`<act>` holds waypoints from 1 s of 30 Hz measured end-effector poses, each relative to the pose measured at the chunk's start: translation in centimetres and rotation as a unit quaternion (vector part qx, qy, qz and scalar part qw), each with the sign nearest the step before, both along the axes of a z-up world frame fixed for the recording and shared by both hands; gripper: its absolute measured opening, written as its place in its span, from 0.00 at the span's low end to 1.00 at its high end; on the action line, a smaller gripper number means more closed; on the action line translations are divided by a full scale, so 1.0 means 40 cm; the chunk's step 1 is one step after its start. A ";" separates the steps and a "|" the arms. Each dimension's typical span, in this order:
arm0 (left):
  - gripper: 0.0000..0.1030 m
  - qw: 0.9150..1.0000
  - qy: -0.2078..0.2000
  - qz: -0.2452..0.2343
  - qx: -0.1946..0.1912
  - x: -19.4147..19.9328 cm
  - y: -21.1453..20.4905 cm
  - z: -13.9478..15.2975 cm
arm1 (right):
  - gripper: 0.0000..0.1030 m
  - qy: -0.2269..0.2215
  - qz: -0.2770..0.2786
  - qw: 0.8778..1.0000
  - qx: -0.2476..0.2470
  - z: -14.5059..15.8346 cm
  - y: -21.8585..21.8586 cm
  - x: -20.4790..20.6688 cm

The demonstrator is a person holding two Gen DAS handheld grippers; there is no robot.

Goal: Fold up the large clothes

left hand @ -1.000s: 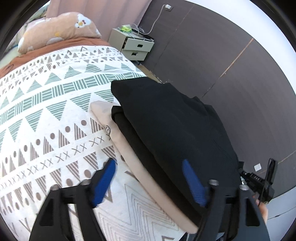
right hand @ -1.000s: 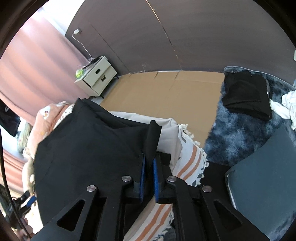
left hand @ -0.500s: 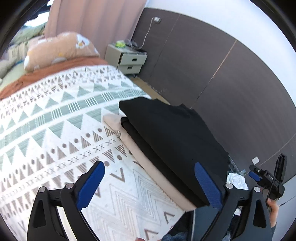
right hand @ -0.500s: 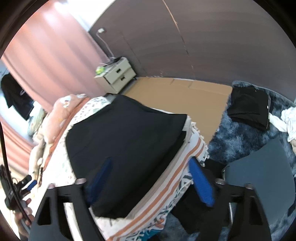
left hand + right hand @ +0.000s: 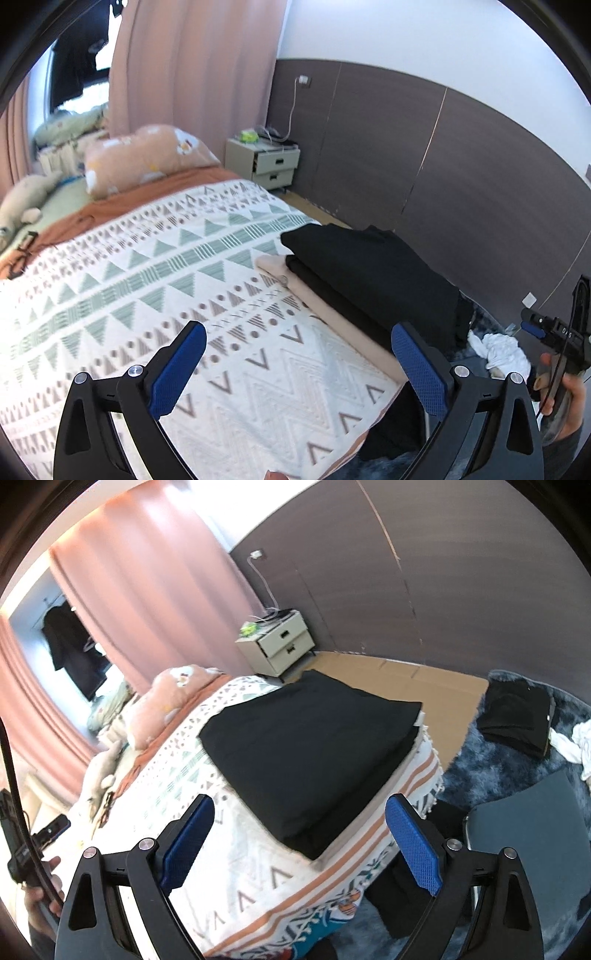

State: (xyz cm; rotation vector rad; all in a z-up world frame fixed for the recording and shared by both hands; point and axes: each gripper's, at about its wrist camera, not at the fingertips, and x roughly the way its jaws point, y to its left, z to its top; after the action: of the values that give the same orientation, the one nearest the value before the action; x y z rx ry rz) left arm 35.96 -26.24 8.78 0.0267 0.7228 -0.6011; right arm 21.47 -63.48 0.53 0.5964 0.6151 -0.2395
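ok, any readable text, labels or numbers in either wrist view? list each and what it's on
"DAS": white letters, only roughly legible, on the black handheld body of the right tongs, seen in the left wrist view.
Small mark on the beige folded garment beneath the black folded garment: too small to read.
Nothing else legible.

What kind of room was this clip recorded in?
A bedroom, almost certainly. There is a bed under a patterned cover with a pillow at its head, a two-drawer nightstand against the wall, and folded clothes stacked on the bed's corner.
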 end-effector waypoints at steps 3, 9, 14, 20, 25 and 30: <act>1.00 1.000 -0.021 0.010 0.002 -0.059 0.061 0.026 | 0.91 -0.009 0.009 1.000 -0.005 0.019 0.050 -0.027; 1.00 0.995 -0.087 0.037 0.016 -0.195 0.164 0.058 | 0.96 -0.024 0.026 0.999 -0.027 0.062 0.153 -0.086; 1.00 0.992 -0.113 0.063 0.008 -0.300 0.254 0.058 | 1.00 -0.037 0.060 0.997 -0.040 0.079 0.236 -0.134; 1.00 0.987 -0.126 0.103 -0.004 -0.424 0.349 0.048 | 1.00 -0.046 0.101 0.992 -0.054 0.072 0.322 -0.191; 1.00 0.979 -0.143 0.145 -0.009 -0.533 0.413 0.031 | 1.00 -0.050 0.130 0.988 -0.063 0.051 0.391 -0.240; 1.00 0.970 -0.160 0.180 -0.019 -0.635 0.462 0.011 | 1.00 -0.062 0.168 0.979 -0.093 0.046 0.463 -0.291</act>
State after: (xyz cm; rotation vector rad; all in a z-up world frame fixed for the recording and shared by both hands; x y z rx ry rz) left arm 10.57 -7.77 9.20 -0.0416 0.3884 -0.2526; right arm 9.84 -44.96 2.36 0.3166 0.5560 0.0565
